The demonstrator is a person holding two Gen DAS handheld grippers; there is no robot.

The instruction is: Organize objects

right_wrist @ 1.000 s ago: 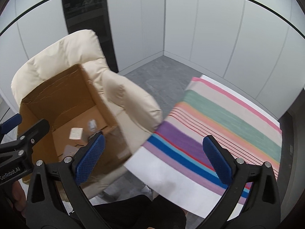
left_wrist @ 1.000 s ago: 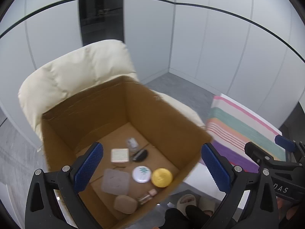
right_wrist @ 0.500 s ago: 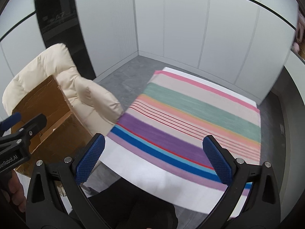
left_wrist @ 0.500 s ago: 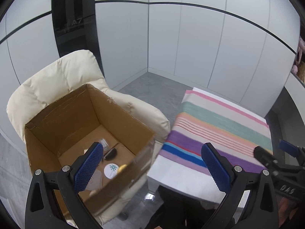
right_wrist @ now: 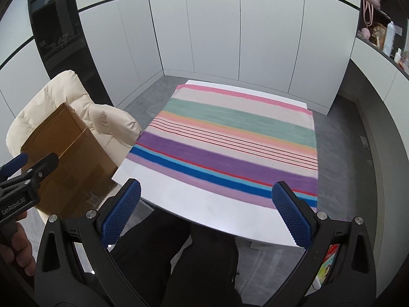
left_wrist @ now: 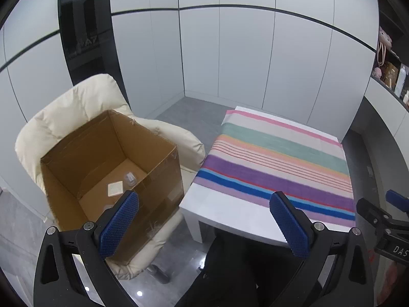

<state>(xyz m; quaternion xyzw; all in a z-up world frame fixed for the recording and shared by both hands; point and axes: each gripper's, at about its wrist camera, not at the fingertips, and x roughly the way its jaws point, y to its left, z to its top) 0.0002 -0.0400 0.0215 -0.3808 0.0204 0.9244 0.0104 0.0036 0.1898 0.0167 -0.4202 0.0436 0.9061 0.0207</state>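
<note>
Both grippers, left (left_wrist: pixel 204 208) & right (right_wrist: pixel 206 199), gape wide, empty, hovering off the table (right_wrist: pixel 204 199). Small items sit in box (left_wrist: pixel 163 179) on chair (left_wrist: pixel 64 117) at 9 o'clock; prob staged for unloading onto striped cloth (right_wrist: pixel 230 140).

One cardboard box (left_wrist: pixel 112 168), one cream armchair (left_wrist: pixel 71 107), one striped cloth (left_wrist: pixel 276 163), one tabletop (left_wrist: pixel 230 217); two small items visible in box: white square (left_wrist: pixel 115 188), clear packet (left_wrist: pixel 129 178).

Left gripper (left_wrist: pixel 204 226), right gripper (right_wrist: pixel 205 215): black angular frames, blue cross-hatched finger pads (right_wrist: pixel 120 211), silver screws (right_wrist: pixel 91 214). White "GenRobot.AI" lettering (right_wrist: pixel 12 204) printed on left gripper side. Black trousers (right_wrist: pixel 194 261) worn.
</note>
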